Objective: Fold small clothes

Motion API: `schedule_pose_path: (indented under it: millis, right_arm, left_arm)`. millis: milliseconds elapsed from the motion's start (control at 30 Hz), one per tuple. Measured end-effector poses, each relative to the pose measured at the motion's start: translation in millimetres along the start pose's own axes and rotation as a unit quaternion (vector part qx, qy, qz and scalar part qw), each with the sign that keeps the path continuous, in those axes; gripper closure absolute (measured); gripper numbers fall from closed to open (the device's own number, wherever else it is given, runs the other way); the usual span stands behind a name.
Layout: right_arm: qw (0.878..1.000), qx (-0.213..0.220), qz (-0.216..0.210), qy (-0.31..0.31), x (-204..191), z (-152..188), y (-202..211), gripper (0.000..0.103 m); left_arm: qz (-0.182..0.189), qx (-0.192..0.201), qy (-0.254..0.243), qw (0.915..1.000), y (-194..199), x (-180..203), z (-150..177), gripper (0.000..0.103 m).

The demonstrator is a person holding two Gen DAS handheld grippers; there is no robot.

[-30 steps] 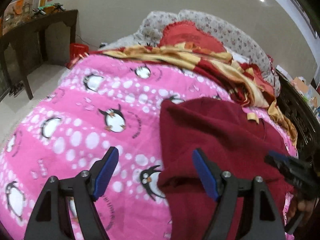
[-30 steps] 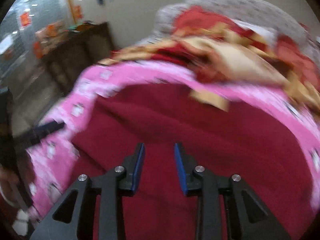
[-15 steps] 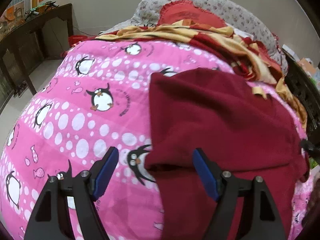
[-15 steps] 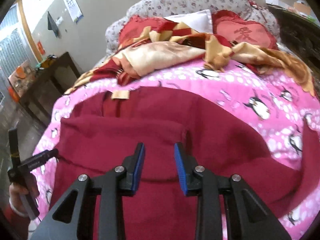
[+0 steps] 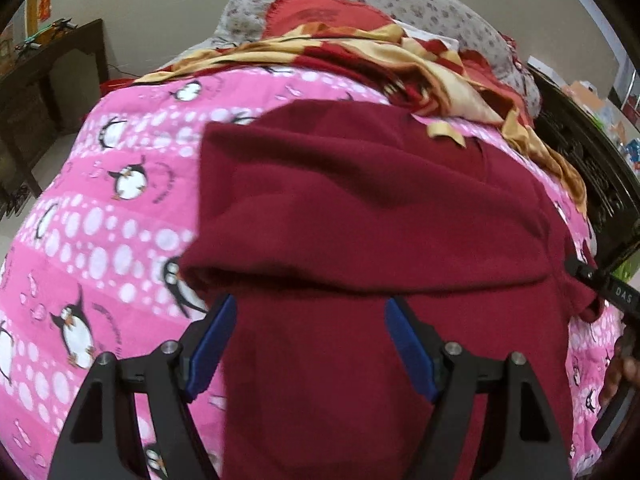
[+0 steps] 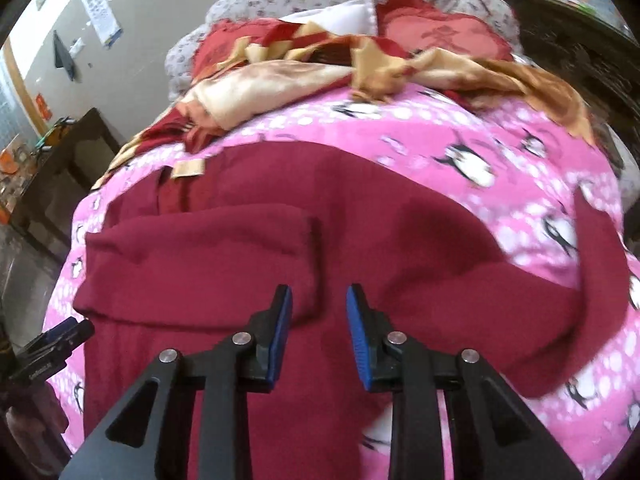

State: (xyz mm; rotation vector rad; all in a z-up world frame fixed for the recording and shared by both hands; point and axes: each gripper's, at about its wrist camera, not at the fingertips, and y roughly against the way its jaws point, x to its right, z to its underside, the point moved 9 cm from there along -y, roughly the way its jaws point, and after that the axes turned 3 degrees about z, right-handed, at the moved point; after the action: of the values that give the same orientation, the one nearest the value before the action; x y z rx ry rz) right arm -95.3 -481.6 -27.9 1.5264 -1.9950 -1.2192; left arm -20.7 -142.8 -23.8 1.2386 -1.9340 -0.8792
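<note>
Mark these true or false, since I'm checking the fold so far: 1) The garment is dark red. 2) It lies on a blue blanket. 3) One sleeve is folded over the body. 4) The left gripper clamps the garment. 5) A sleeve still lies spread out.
1) True: the garment is dark red.
2) False: the blanket is pink with penguins.
3) True: the folded sleeve lies across the body.
4) False: the left gripper is open above the cloth.
5) True: the other sleeve is spread on the blanket.
</note>
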Motion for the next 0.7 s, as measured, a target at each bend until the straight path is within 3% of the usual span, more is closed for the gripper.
schedule_pose_path:
  millis: [133, 333, 500, 567, 600, 700]
  right_arm:
    - [1.000, -0.009, -0.012, -0.003, -1, 17, 4, 0.045]
    - [0.999, 0.026, -0.016, -0.037, 13, 31, 28, 0.044]
    - [0.995, 0.049, 0.062, -0.059, 72, 12, 49, 0.043]
    - [0.990, 0.056, 0.100, -0.077, 103, -4, 53, 0.036]
    - [0.987, 0.050, 0.125, -0.083, 122, -14, 51, 0.029]
    - [0.983, 0.020, 0.160, -0.091, 155, -37, 32, 0.027]
  left_arm:
    - [0.007, -0.007, -0.006, 0.9999, -5, 19, 8, 0.023]
    - [0.023, -0.021, -0.003, 0.9995, -14, 33, 23, 0.023]
    - [0.006, -0.028, -0.032, 0.9991, -26, 40, 37, 0.022]
    - [-0.001, -0.025, -0.045, 0.9987, -27, 43, 39, 0.019]
    - [-0.003, -0.026, -0.046, 0.9986, -27, 44, 40, 0.018]
    - [-0.002, -0.027, -0.044, 0.9987, -28, 45, 40, 0.017]
